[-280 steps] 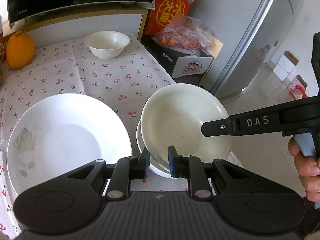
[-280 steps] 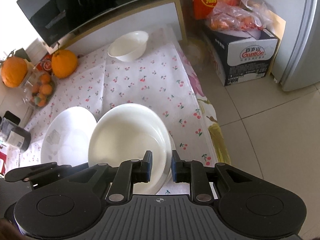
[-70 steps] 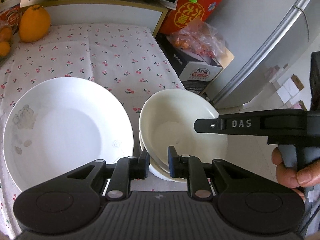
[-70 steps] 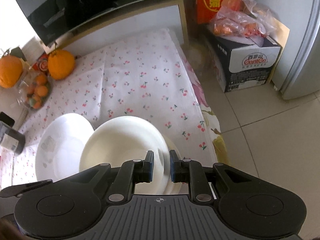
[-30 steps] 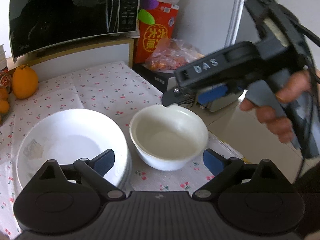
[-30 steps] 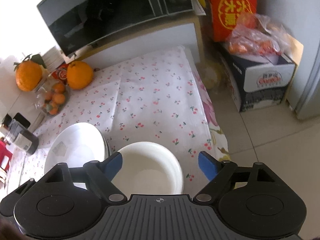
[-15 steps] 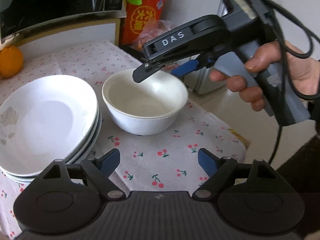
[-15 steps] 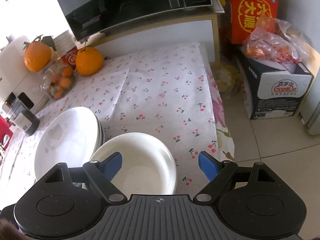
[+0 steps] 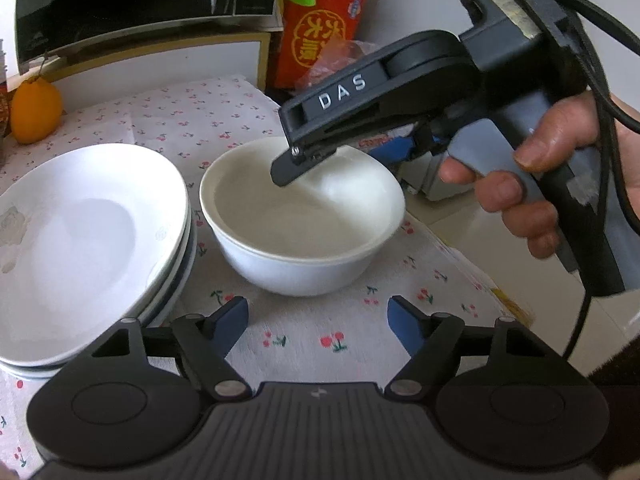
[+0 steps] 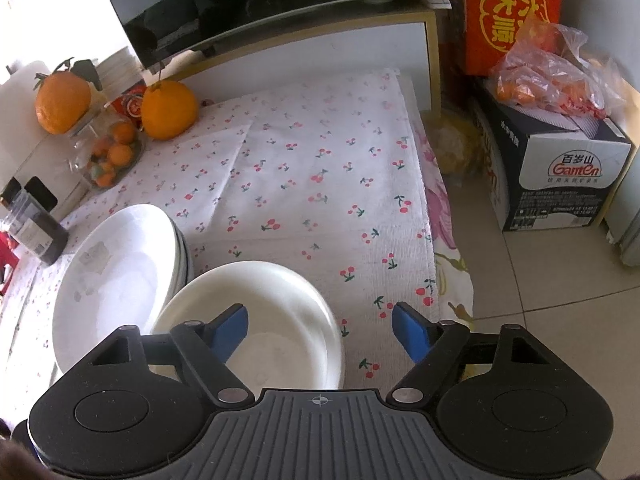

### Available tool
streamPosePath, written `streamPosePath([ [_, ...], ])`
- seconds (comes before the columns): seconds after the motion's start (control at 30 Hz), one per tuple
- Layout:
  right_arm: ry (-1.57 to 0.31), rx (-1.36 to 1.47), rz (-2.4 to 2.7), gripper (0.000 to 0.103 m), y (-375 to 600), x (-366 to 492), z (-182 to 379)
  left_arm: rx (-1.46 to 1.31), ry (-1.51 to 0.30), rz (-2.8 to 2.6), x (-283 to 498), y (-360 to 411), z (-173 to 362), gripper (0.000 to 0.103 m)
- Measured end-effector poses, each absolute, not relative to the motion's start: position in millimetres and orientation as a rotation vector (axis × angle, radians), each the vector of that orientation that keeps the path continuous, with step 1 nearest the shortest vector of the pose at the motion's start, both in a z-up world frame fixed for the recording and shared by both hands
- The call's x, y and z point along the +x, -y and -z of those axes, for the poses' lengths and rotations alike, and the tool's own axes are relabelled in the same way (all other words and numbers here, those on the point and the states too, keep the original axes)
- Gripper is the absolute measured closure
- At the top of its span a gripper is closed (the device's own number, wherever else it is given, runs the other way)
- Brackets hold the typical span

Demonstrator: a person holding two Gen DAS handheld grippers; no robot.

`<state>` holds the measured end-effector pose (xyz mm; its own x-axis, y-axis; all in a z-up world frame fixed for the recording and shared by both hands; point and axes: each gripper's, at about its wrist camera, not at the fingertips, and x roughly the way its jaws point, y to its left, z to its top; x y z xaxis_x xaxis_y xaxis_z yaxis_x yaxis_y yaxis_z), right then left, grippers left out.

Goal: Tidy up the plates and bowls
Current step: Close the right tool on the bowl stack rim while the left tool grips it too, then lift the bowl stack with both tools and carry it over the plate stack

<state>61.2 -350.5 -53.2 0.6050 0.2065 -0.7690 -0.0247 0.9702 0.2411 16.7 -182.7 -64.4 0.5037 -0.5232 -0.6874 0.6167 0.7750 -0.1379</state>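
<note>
Two grippers, left gripper [image 9: 318,320] and right gripper [image 10: 320,326], are hovering spread and empty over a cherry-print tablecloth [image 10: 304,184], bowls [image 10: 256,320] stacked right of plates [image 10: 116,276], a "Ganten" box [image 10: 568,176] sitting far right.

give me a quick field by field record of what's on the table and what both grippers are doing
plates: stack of white plates on the cherry-print tablecloth
bowls: nested white bowls right beside the plates
left gripper: open, empty, short of the bowls
right gripper: open, empty, above the bowls
fruit: oranges at the far edge
behind: microwave
</note>
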Motion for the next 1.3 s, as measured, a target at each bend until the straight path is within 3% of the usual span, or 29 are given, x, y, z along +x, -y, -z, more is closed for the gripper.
streamPosePath([
  [0.17, -0.936, 0.195, -0.139, 0.039, 347.7, 64.0, 57.3, 0.123, -0.764, 0.677, 19.6, 187.2, 64.7, 0.029],
  [0.27, -0.952, 0.185, -0.143, 0.055, 346.4, 64.7, 59.6, 0.134, -0.754, 0.674, 18.9, 188.7, 66.0, 0.028],
  [0.33, -0.962, 0.181, -0.153, 0.072, 345.8, 64.6, 60.5, 0.139, -0.75, 0.677, 19.5, 189.2, 66.5, 0.03],
  [0.37, -0.962, 0.182, -0.163, 0.075, 345.5, 63.9, 59.9, 0.139, -0.749, 0.678, 19.9, 188.7, 66.1, 0.03],
  [0.6, -0.974, 0.173, -0.173, 0.079, 346.9, 59.6, 56.7, 0.118, -0.777, 0.675, 22.6, 183.7, 66.0, 0.043],
  [1.3, -0.895, 0.184, -0.201, 0.079, 349.6, 32.9, 28.8, 0.092, -0.723, 0.726, 10.0, 175.0, 45.1, 0.043],
])
